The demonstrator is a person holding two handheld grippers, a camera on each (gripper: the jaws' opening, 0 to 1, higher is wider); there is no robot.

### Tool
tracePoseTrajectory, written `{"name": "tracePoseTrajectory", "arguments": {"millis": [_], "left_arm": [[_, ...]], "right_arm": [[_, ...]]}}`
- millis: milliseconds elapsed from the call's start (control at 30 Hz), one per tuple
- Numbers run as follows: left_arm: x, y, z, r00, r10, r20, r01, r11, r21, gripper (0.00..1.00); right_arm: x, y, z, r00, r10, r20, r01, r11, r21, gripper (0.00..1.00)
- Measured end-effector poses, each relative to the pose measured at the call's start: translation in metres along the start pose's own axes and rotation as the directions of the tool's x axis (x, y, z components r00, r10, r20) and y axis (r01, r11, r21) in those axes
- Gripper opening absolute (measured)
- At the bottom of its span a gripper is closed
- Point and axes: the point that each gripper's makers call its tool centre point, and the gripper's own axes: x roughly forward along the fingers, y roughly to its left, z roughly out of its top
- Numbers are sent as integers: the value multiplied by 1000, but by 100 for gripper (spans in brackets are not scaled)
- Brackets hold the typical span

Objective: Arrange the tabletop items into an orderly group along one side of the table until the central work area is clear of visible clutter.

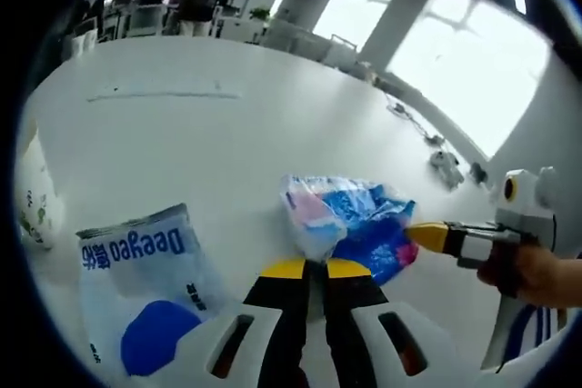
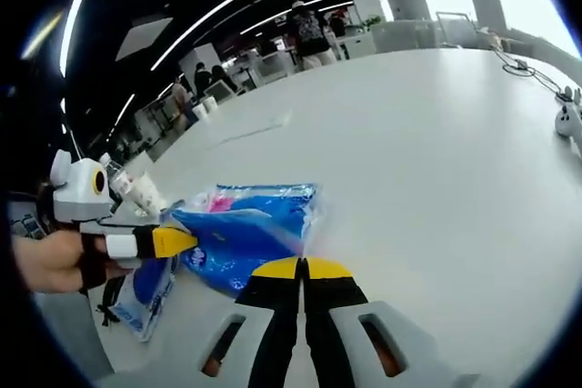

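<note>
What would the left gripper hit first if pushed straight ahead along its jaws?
The left gripper already has its shut jaw tips at the blue-pink bag, seemingly pinching its edge; beyond lies bare table. Contact depth is unclear.

I see a big white table point(image 1: 182, 134), smooth top, w/ a faint line marked far across it. Lying on it: a blue-and-pink plastic packet point(image 1: 350, 220) near the middle, a white-and-blue "Deeyeo" pack point(image 1: 145, 297) flat just beside it, and a white bag w/ green print point(image 1: 36, 202) at the edge. Far side: cables and small white devices point(image 1: 446, 165) along the rim.
</note>
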Motion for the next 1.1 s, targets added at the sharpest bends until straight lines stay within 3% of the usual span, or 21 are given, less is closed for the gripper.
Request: {"name": "tracePoseTrajectory", "arguments": {"millis": [67,200,400,533,900,1100], "left_arm": [[4,1,12,999,-4,36,6,999,-50,0],[10,0,23,999,-15,48,18,998,-55,0],[21,-11,27,998,-30,46,33,998,-58,0],[28,-18,24,999,-41,27,42,998,-48,0],[35,-12,2,999,-12,-46,10,999,-34,0],[36,-13,-8,997,-4,-79,0,998,-62,0]], "right_arm": [[3,-1,6,1000,1,10,-1,1000,1,0],[7,-6,18,1000,1,27,-1,1000,8,0],[7,-20,27,999,-17,36,16,1000,13,0],[6,-28,26,999,-27,31,25,999,43,0],[7,-30,7,999,-26,-22,27,998,52,0],[4,-32,4,999,-28,-39,29,999,16,0]]}}
